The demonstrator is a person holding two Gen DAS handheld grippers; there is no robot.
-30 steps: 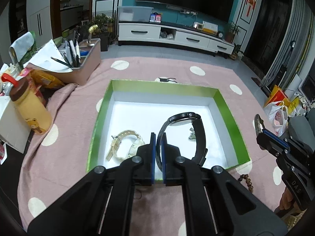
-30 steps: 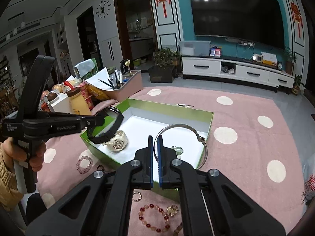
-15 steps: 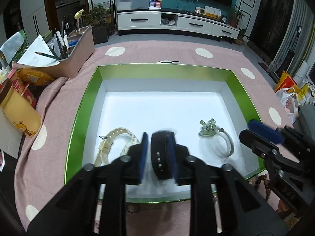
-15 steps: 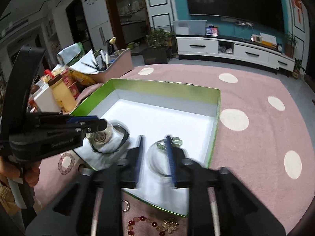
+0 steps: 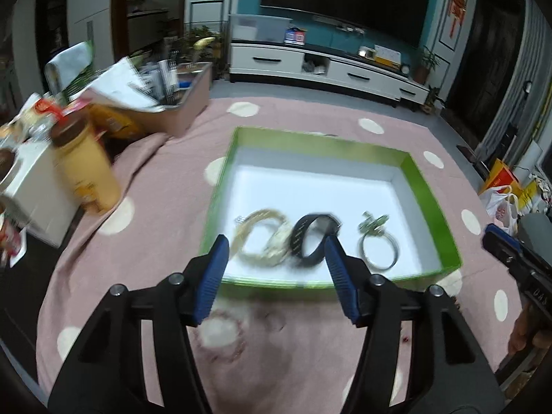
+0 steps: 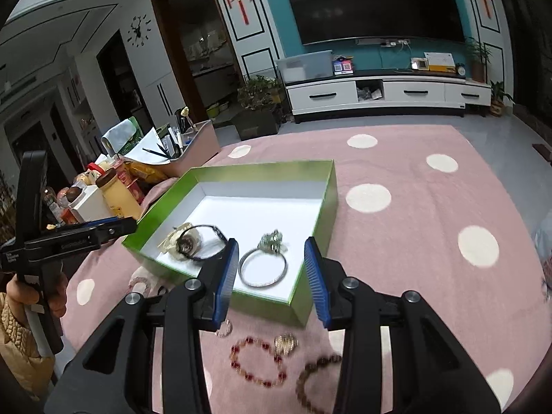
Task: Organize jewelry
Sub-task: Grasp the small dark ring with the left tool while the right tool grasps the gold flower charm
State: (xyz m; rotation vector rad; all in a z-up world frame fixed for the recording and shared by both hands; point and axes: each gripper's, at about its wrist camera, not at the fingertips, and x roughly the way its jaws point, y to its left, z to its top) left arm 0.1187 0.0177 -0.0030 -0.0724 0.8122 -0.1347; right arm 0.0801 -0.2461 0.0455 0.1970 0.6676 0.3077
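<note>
A green box (image 5: 427,200) with a white floor sits on the pink dotted cloth. On its near floor, left to right, lie a cream watch (image 5: 262,241), a black watch (image 5: 303,241) and a silver bangle with a green charm (image 5: 374,224). My left gripper (image 5: 274,239) hovers over the box's near edge. Its jaws are opening and hold nothing. My right gripper (image 6: 270,241) is open above the bangle (image 6: 262,284), not touching it. The black watch (image 6: 207,258) lies left of it. Loose red beads (image 6: 258,362) and brown beads (image 6: 317,376) lie below.
A yellow bottle (image 5: 89,172), a white carton (image 5: 41,189) and a pink tray of pens (image 5: 183,110) crowd the left side. A pink bracelet (image 5: 220,331) and a gold heart charm (image 6: 286,341) lie on the cloth before the box. A hand (image 6: 20,296) holds the left gripper.
The left gripper let the black watch go into the box and opened wide. The right gripper released the silver bangle there and opened. Both drew back toward the near edge.
</note>
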